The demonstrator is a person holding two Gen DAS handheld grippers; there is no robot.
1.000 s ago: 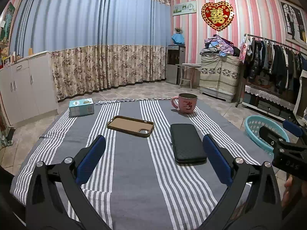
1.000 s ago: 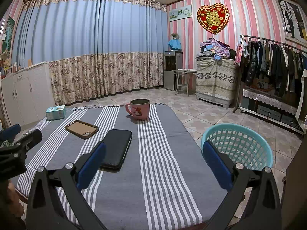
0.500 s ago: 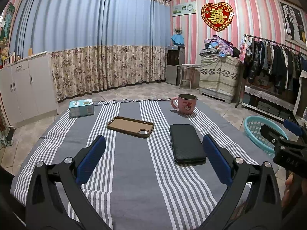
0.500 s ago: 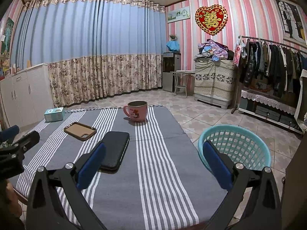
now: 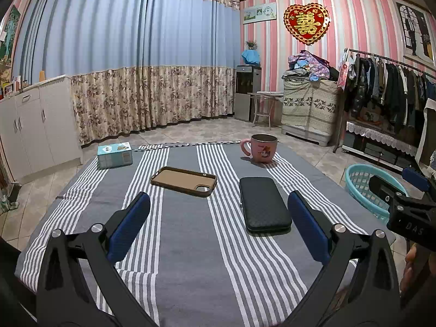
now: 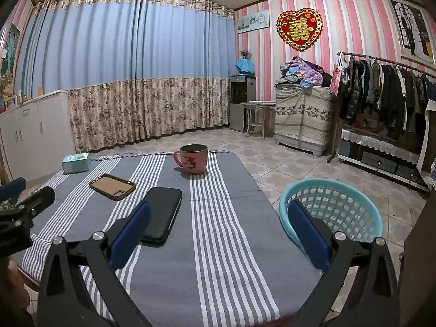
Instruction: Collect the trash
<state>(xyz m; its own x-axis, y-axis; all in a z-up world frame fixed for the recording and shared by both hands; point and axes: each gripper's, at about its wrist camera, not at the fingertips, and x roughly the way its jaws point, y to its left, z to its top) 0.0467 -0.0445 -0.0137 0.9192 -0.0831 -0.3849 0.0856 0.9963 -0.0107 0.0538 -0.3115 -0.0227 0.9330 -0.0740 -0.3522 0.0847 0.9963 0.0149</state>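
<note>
A turquoise plastic basket (image 6: pixel 332 209) stands on the floor by the table's right side; it also shows in the left wrist view (image 5: pixel 365 188). On the striped cloth lie a small teal box (image 5: pixel 115 156), a brown phone case (image 5: pixel 184 181), a black case (image 5: pixel 263 204) and a pink mug (image 5: pixel 262 148). My left gripper (image 5: pixel 218 227) is open and empty above the near middle of the table. My right gripper (image 6: pixel 218 234) is open and empty over the table's near right part, its right finger in front of the basket. No loose trash is plain to see.
The table (image 5: pixel 190 245) has a grey cloth with white stripes. White cabinets (image 5: pixel 35 125) stand at the left, a clothes rack (image 5: pixel 389 87) and a covered chest (image 5: pixel 308 109) at the right. Tiled floor lies beyond the table.
The right wrist view has drifted slightly; the mug and basket sit a little lower and closer. The left gripper has hardly moved. Both stay open.
</note>
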